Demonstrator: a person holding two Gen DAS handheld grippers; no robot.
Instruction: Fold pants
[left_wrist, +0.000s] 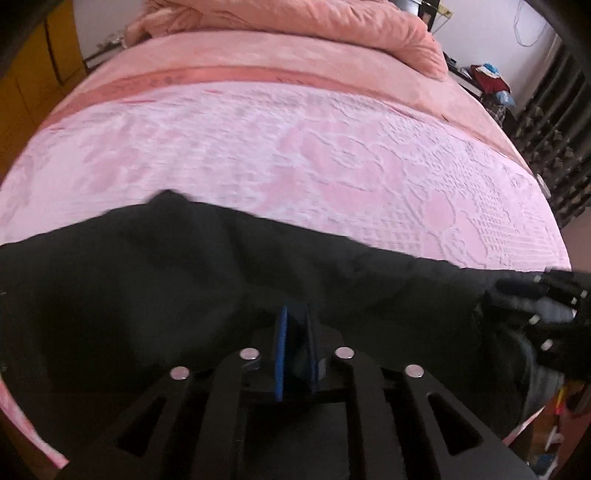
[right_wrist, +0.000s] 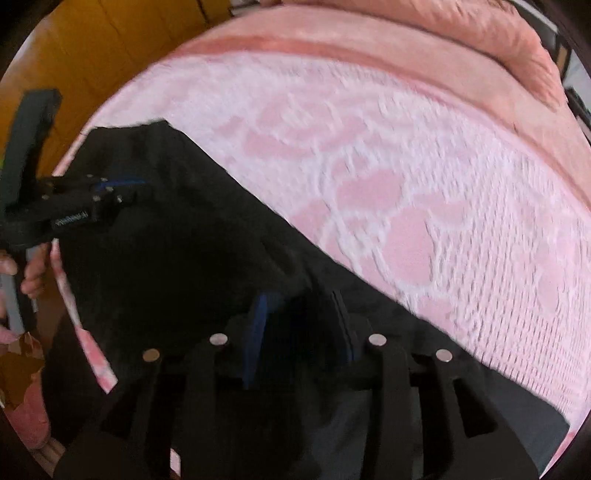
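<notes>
now each hand-held gripper, left (left_wrist: 295, 332) and right (right_wrist: 303, 317), pinches black pants (left_wrist: 166, 277) on the pink bed (left_wrist: 295, 155).

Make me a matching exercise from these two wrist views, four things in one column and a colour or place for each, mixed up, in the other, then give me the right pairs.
Column one:
1. pants
2. bed cover
3. quilt
4. left tongs

Column two:
A. bunched up at the far end of the bed
B. pale pink with a raised white pattern
C. black, spread along the near edge of the bed
D. blue pads close together on black cloth

Right pairs: 1-C, 2-B, 3-A, 4-D
</notes>
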